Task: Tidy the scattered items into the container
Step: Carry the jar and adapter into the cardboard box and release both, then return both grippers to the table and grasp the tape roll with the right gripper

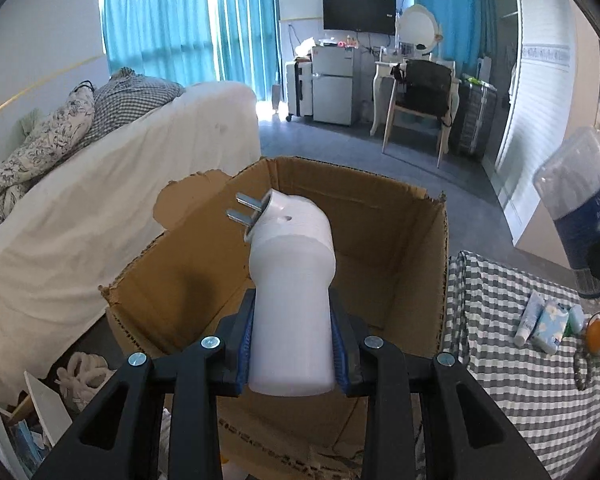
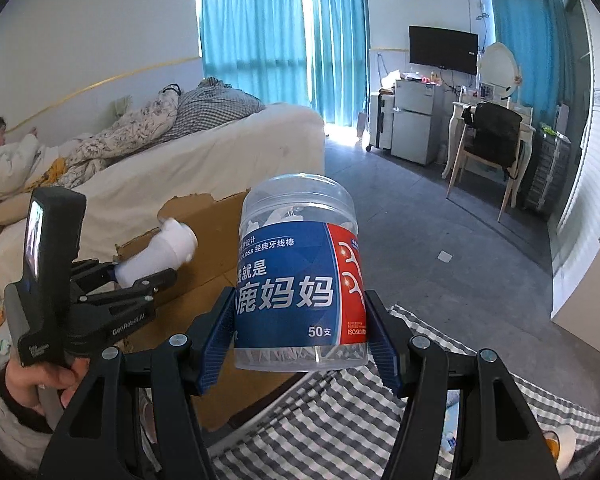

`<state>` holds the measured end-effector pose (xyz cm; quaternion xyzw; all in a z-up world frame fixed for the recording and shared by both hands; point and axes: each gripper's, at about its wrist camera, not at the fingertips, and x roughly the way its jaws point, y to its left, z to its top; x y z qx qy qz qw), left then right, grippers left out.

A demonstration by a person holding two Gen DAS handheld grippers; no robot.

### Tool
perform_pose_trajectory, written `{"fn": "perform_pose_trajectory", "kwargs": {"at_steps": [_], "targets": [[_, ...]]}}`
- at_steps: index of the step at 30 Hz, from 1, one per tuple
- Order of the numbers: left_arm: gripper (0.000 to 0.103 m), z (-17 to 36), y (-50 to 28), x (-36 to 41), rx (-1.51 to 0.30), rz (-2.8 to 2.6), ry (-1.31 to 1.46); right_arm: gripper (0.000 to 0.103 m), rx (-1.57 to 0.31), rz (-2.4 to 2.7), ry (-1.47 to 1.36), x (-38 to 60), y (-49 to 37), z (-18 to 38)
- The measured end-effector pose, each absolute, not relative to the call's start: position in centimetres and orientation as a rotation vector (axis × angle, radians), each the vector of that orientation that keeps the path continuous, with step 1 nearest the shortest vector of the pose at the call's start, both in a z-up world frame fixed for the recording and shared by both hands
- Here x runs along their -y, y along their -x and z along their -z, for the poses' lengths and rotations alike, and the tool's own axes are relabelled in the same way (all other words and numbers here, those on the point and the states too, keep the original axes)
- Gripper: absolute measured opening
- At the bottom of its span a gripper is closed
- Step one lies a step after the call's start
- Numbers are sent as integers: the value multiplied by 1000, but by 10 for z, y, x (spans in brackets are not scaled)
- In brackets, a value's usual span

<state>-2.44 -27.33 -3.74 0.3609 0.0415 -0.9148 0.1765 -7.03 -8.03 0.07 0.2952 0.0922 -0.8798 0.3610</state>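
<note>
My left gripper (image 1: 292,344) is shut on a white plug-in device (image 1: 292,280) with two metal prongs, held above the open cardboard box (image 1: 412,240). The device (image 2: 156,254) and left gripper (image 2: 140,280) also show in the right wrist view, over the box (image 2: 216,264). My right gripper (image 2: 300,332) is shut on a clear jar of dental floss picks (image 2: 300,276) with a blue and red label, held above the checkered cloth beside the box. The jar (image 1: 580,216) shows at the right edge of the left wrist view.
A checkered cloth (image 1: 512,360) right of the box carries a small tube (image 1: 530,318), a blue tissue pack (image 1: 552,328) and an orange-and-white item (image 1: 598,332). A white sofa (image 1: 100,208) with bedding stands left. A chair (image 2: 488,156) and fridge (image 2: 416,128) stand far back.
</note>
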Motion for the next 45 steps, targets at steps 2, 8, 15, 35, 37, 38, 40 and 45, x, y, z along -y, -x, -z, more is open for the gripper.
{"fn": "perform_pose_trajectory", "kwargs": {"at_steps": [2, 8, 15, 35, 37, 38, 40, 45], "targets": [[58, 36, 24, 272, -104, 2589, -1008, 61, -237, 2262, -764, 84, 74, 1], [85, 24, 11, 283, -90, 2560, -927, 61, -256, 2223, -772, 107, 87, 7], [91, 4, -17, 303, -107, 2518, -865, 61, -289, 2122, -782, 156, 98, 19], [93, -8, -45, 327, -151, 2452, -812, 77, -314, 2049, -826, 197, 90, 44], [93, -9, -42, 322, -146, 2469, -815, 78, -301, 2072, -823, 190, 91, 39], [93, -9, -41, 320, -143, 2477, -816, 78, -296, 2083, -821, 186, 91, 37], [94, -9, -38, 314, -140, 2494, -819, 78, -284, 2115, -817, 175, 91, 32], [103, -9, -29, 294, -124, 2567, -837, 85, -262, 2206, -813, 138, 93, 17]]}}
